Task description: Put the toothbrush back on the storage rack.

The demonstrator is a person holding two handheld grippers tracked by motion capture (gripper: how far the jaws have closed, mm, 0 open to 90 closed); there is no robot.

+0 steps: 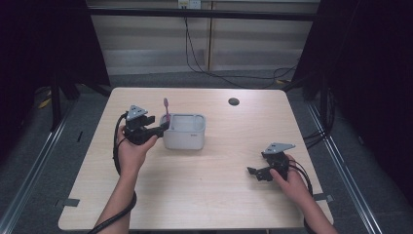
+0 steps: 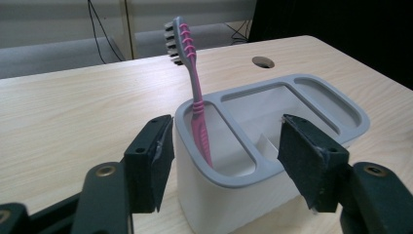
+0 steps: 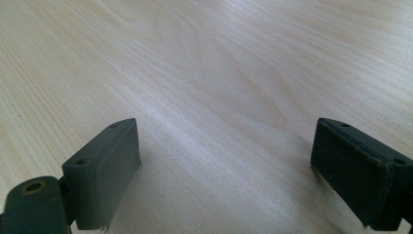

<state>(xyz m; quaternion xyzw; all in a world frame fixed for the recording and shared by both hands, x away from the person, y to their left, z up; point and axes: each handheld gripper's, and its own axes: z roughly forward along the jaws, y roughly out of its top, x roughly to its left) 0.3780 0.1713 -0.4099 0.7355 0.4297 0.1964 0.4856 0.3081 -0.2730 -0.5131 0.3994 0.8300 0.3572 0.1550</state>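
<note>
In the grey holder (image 2: 272, 170), pink toothbrush (image 2: 195, 97), upright, grey bristled head

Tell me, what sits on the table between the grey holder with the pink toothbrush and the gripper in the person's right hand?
Nothing: in the high view, bare wooden table separates the holder from the right gripper.

Table: pale wooden tabletop (image 1: 204, 195), round dark cable hole (image 1: 234, 101) near far edge.
Floor: black cables (image 1: 204, 68), perhaps carpet.
</note>
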